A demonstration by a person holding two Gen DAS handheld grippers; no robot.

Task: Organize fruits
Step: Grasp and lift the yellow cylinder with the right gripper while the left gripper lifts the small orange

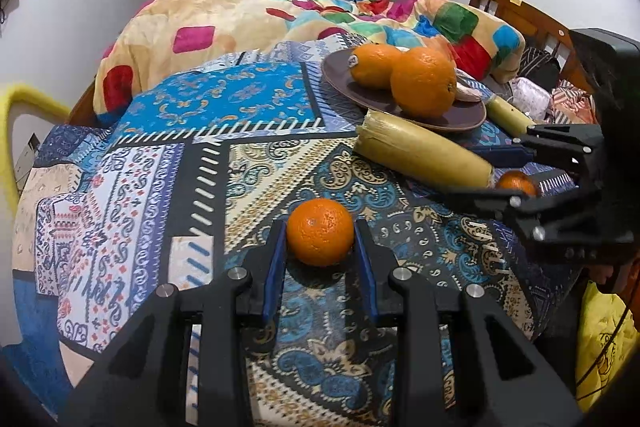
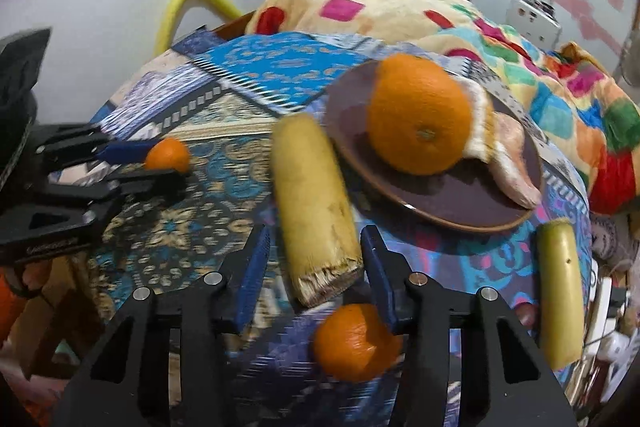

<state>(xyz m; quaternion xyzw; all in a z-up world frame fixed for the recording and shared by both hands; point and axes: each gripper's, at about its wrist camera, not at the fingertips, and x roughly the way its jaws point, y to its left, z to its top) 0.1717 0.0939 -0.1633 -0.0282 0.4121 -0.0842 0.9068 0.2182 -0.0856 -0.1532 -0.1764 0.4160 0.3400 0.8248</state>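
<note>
My left fingers (image 1: 320,239) are clamped on a small round orange (image 1: 320,231), firm and rollable, gripped at its widest. The right fingers (image 2: 314,247) loosely straddle the soft yellow banana (image 2: 314,205), not squeezing.

In the right wrist view, motion blur is smearing the long yellow peeled banana piece (image 2: 314,205) and the brown round plate (image 2: 460,203), and the right claw's own blue pad is covering part of a small loose orange (image 2: 352,345). In the left wrist view, the front large orange (image 1: 423,81) is hiding part of the stickered orange behind it (image 1: 374,65), and the right claw (image 1: 508,175) is masking most of a small orange (image 1: 515,183).
</note>
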